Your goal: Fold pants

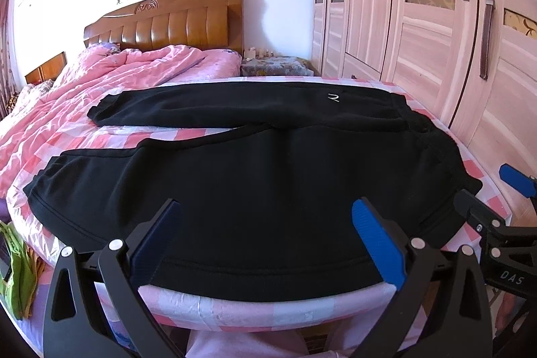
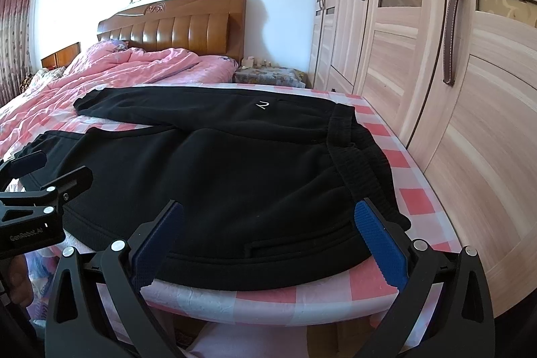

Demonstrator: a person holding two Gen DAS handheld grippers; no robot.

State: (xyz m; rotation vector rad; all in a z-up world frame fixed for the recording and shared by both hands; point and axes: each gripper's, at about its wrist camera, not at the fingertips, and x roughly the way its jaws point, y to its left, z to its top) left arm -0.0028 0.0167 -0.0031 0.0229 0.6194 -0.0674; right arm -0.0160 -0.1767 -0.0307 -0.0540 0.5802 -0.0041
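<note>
both sets of jaws stand wide apart, nothing between the blue pads. the left gripper (image 1: 265, 217) hangs over the near edge of the bed, its fingers splayed above the nearer pant leg, and i can't tell if the tips touch the cloth. the right gripper (image 2: 268, 218) is just beside it, toward the wardrobe, spread over the hip and waistband end, empty as well.

the black pants (image 1: 255, 170) lie flat on the checked pink-and-white sheet (image 1: 188, 136), unfolded, along the near side of the bed. the waistband (image 2: 355, 150) points toward the wardrobe (image 2: 436, 56), ribbed and a bit rumpled, and the two legs run off the other way, parted in a narrow v with a strip of sheet showing between them. the far leg carries a small white logo (image 1: 333, 97) near the hip. the cuffs end short of the crumpled pink quilt (image 1: 110, 79), which is heaped toward the wooden headboard (image 1: 174, 22).

a low stand with a flowered cover (image 2: 268, 76) sits between headboard and wardrobe, with a few small items on top, too small to make out.
</note>
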